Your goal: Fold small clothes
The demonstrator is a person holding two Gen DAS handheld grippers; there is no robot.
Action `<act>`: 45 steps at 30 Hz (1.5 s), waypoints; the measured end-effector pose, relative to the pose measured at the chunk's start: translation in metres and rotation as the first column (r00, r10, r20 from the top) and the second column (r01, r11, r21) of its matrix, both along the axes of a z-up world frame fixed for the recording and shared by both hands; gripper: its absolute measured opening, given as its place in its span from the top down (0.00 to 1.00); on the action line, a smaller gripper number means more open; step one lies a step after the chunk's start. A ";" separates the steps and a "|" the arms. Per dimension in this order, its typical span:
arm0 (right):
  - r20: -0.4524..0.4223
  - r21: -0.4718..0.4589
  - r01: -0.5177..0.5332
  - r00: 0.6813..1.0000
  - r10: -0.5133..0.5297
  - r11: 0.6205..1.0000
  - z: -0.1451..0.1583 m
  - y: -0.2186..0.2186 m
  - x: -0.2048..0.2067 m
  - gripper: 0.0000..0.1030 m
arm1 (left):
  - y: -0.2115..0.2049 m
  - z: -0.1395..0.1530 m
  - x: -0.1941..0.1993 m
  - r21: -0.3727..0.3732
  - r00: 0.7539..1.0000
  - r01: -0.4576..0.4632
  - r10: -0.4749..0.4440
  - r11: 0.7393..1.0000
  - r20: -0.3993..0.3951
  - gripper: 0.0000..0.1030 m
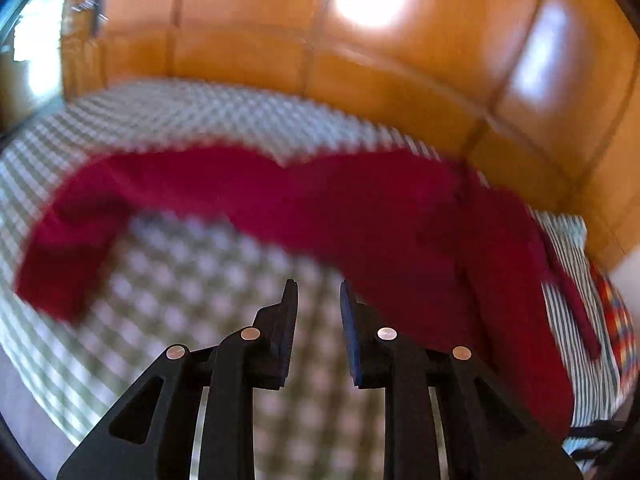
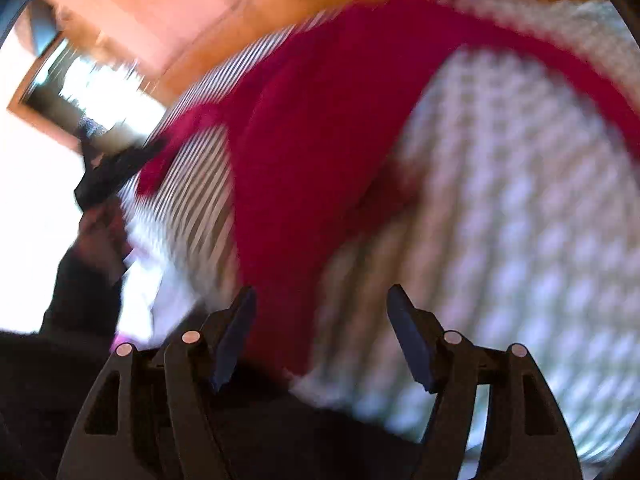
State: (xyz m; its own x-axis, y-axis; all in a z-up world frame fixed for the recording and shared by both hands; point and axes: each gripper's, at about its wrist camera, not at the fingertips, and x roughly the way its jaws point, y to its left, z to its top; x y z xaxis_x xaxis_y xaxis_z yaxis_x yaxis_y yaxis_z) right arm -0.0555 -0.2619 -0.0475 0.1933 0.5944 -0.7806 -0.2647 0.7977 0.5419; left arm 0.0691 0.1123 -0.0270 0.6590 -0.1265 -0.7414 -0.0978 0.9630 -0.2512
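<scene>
Red garment [image 1: 320, 200] is lying blurred across the checked cover [image 1: 180, 272], its right end cut off. Left gripper [image 1: 319, 292] and right gripper [image 2: 320, 300] are both standing parted, pinching nothing.

Both grippers, the left gripper [image 1: 319, 292] and the right gripper [image 2: 321, 296], are matte black plastic with cut-out arms, round silver rivets and dark blue finger pads [image 2: 408, 332].

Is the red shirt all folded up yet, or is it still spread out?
Spread out, not folded up. The red shirt sprawls wide across the checkered bedcover, one sleeve stretched sideways. Blur hides any smaller folds.
</scene>
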 end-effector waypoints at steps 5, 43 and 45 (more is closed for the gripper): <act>0.009 0.014 0.000 1.000 -0.001 1.000 -0.003 0.030 -0.013 0.94 | -0.036 -0.032 -0.020 -0.085 0.991 0.104 -0.111 0.991 -0.072 0.81; 0.415 -0.038 0.498 0.797 -0.440 0.866 0.120 -0.109 0.019 0.97 | 0.013 0.062 -0.060 -0.349 0.984 0.159 -0.119 0.924 0.133 1.00; 0.398 -0.036 0.444 0.828 -0.395 0.895 0.120 -0.099 0.005 0.97 | 0.028 0.073 -0.073 -0.314 0.986 0.135 -0.096 0.940 0.137 1.00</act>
State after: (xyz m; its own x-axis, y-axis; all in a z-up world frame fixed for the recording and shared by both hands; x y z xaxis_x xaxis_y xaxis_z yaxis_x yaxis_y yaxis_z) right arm -0.0504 -0.3612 0.0729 0.6912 0.2943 -0.6600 -0.0504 0.9307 0.3623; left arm -0.0041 0.1399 0.0460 0.7061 -0.4251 -0.5664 0.0583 0.8320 -0.5517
